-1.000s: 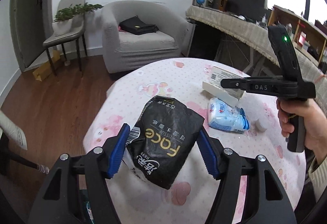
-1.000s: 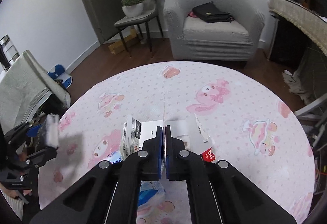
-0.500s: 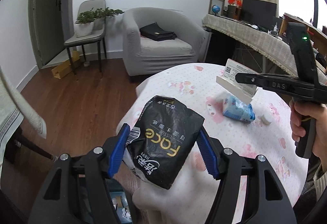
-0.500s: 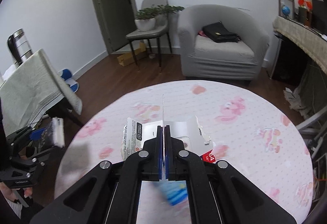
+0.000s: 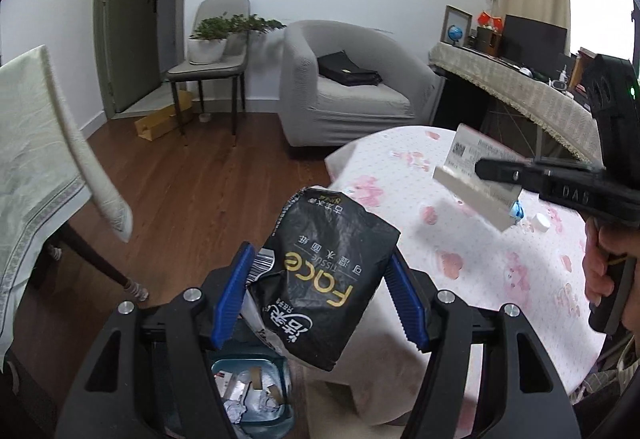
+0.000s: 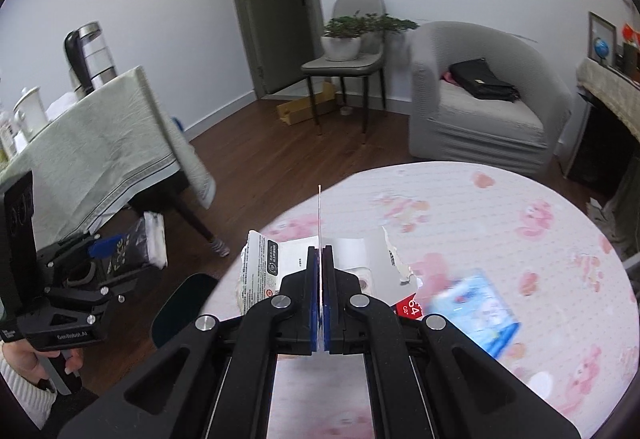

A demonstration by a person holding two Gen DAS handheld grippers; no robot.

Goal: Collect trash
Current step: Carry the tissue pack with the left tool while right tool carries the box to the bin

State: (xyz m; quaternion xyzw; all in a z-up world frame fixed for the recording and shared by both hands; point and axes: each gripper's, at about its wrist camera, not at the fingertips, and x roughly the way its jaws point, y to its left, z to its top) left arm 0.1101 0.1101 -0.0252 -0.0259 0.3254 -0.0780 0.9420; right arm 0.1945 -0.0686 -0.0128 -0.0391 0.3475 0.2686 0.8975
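Blue-padded fingers [image 5: 234, 295] of the left gripper [image 5: 320, 299] pinch a crumpled black tissue pack [image 5: 326, 279] from both sides, the pads pressing into its flanks so that it hangs clear of any surface. Printed upside down on the pack are the words "Face" and "Tissue" in gold, with a barcode near the left pad. Directly below the pack stands a trash bin [image 5: 276, 367] with a bluish liner, already holding crumpled paper and scraps. Just right of the pack is the edge of a round table [image 5: 472, 267] covered in a pink cartoon-print cloth.

Over that table, to the right of the pack, the right gripper [image 6: 320, 259] has its fingers pressed together on a thin white card package [image 6: 276, 263] with torn edges, held on edge above the cloth. A person's hand [image 5: 600, 271] grips the right gripper's handle. On the table beside the card lie a blue-and-white wrapper [image 6: 476, 303], blurred, and a small white cap [image 5: 540, 221].

Beyond the pack, across a dark wooden floor [image 5: 192, 175], sits a grey armchair [image 5: 344, 87] with a black bag [image 5: 348, 69] on its seat, and left of it a chair bearing a potted plant [image 5: 216, 39]. Left of the pack a table draped in pale green cloth [image 5: 36, 143] fills the edge of the view
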